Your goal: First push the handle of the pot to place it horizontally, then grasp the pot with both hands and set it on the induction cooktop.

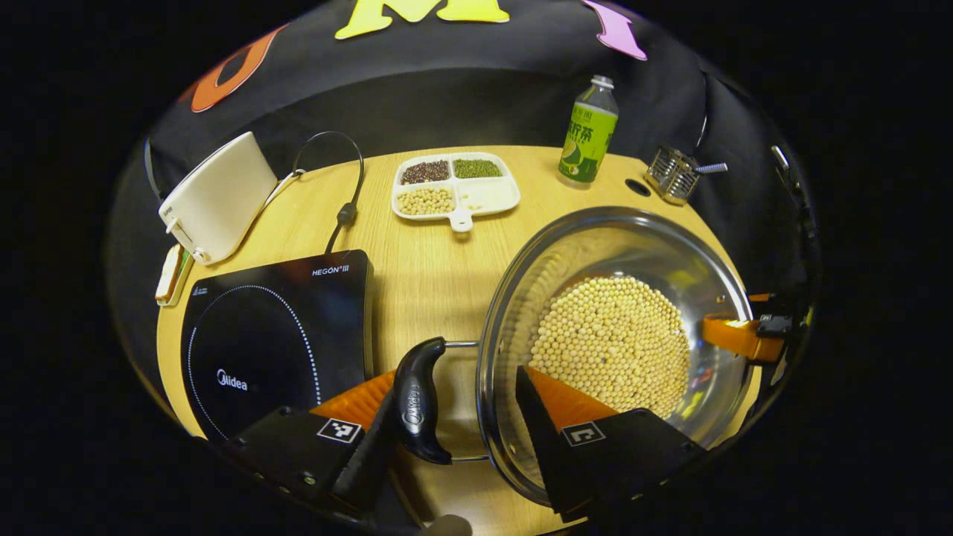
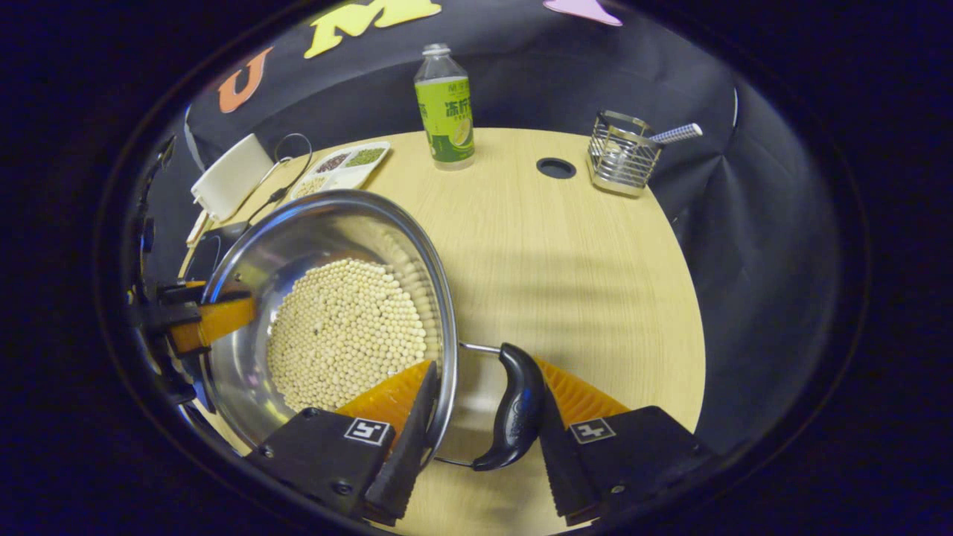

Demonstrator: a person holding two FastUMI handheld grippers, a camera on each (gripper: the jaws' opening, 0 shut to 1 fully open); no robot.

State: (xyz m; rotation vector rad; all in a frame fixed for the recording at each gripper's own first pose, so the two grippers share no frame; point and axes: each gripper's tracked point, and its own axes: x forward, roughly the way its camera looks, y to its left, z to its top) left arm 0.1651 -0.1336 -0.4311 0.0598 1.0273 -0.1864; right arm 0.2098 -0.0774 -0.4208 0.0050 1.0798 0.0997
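Straddling a black side handle and the rim of the steel pot from the left gripper: one finger outside the handle, the other inside the bowl over the soybeans; whether the fingers truly press, cannot tell; same on the opposite side, right gripper with one finger within the rim of the pot and one beyond its handle; both handles lying level; each gripper angled down along its side of the pot; just beside, to the left gripper's left, induction cooktop, bare, on the wooden table; farther back, divided tray, green bottle, wire basket.
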